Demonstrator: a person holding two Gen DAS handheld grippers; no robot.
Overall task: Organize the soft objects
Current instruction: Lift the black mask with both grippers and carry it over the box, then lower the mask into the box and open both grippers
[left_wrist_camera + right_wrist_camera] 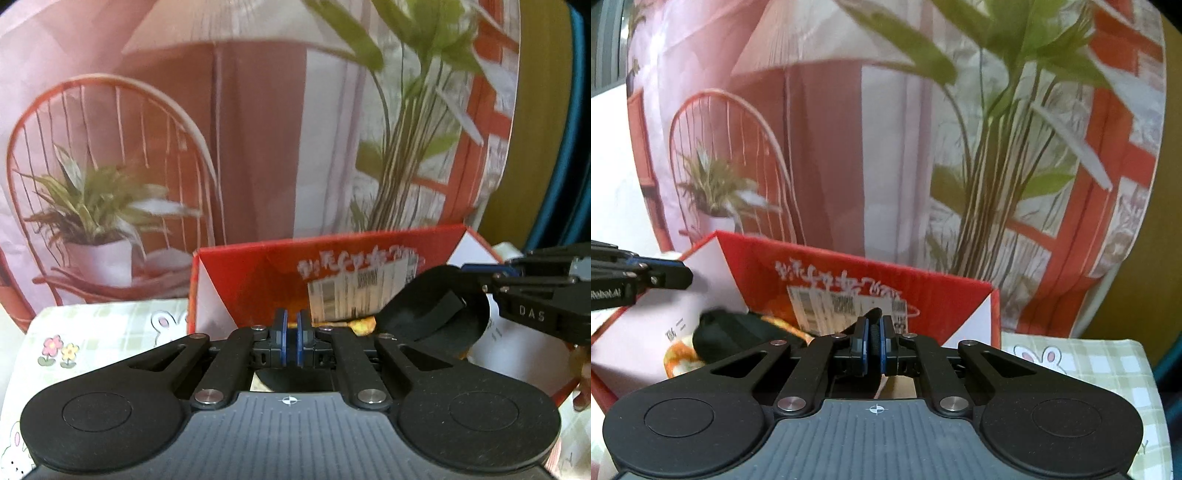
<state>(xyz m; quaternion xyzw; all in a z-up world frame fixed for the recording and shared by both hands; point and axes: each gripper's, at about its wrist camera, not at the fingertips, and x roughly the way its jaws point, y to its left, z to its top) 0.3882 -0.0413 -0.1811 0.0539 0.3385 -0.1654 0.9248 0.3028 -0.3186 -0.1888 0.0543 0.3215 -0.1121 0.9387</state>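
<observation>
Black soft pad [432,306] — pinched in right gripper [874,345] jaws, over red box [258,280].

The letters "DAS" stand in pale print on the black body of the right gripper [480,275], seen from the left wrist. On the left gripper [685,277], seen from the right wrist, a partly cut word reads about "Robot.AI". The red box [849,280] carries white Chinese characters and a white label with a barcode, all too blurred to read
</observation>
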